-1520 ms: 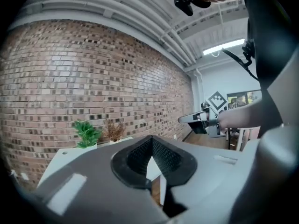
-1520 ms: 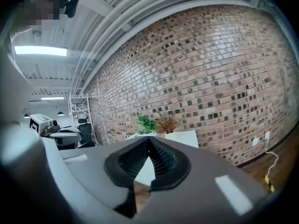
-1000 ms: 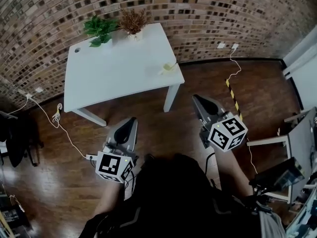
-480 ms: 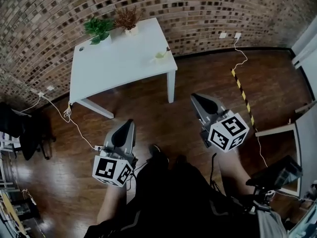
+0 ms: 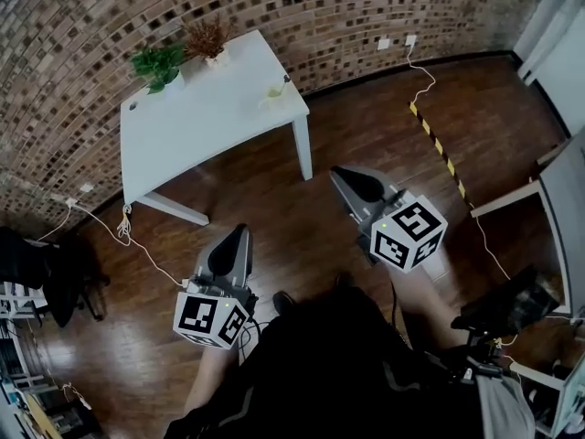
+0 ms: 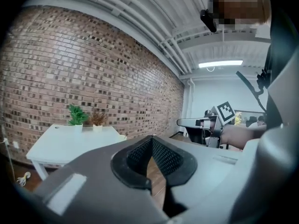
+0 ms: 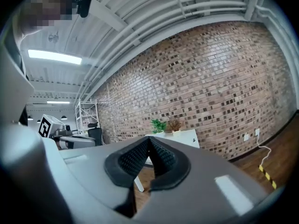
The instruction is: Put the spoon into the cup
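Currently, the grey left gripper (image 5: pixel 239 233) and grey right gripper (image 5: pixel 339 175) sit at lower centre of the head view above the dark wooden floor (image 5: pixel 366 108), each with its jaws closed together on nothing. The pale yellow-green cup (image 5: pixel 274 91) stands upper left, at the right edge of the white rectangular table (image 5: pixel 201 126); the spoon (image 5: pixel 286 80) shows as a thin dark sliver at its rim.

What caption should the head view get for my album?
Left gripper and right gripper, both shut, face a white table holding a cup by a brick wall.
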Motion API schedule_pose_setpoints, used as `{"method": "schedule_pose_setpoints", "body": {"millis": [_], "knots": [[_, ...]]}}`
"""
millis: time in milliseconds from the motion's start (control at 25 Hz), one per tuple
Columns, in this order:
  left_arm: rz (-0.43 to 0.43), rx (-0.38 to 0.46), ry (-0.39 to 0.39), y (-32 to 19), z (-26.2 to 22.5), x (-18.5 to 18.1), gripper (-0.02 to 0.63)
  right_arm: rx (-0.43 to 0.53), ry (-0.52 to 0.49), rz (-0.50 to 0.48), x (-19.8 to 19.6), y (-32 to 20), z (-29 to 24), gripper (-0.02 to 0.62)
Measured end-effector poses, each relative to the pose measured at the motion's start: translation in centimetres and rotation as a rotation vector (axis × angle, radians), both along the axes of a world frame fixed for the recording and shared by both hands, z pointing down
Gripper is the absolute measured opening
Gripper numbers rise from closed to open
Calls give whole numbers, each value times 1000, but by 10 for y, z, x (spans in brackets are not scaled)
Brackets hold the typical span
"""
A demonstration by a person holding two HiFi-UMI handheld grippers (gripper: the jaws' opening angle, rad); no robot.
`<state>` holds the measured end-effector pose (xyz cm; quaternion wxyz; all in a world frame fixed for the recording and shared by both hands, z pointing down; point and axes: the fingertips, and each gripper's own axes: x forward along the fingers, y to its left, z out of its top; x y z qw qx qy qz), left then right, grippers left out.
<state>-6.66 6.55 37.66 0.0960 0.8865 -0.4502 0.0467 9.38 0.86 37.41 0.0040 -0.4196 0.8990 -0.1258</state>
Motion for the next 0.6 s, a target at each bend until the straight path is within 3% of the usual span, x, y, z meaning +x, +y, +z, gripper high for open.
{"method": "schedule_pose_setpoints", "body": {"millis": [120, 320, 600], "knots": [[35, 38, 1, 5, -11, -18, -6, 7, 12, 15, -20, 10, -6, 6], [4, 33, 64, -1, -2, -56, -6, 15, 62, 14, -46, 19, -11, 6], [-1, 52, 71, 1, -6, -86, -6, 1, 93, 22, -75, 25, -12, 6]]}}
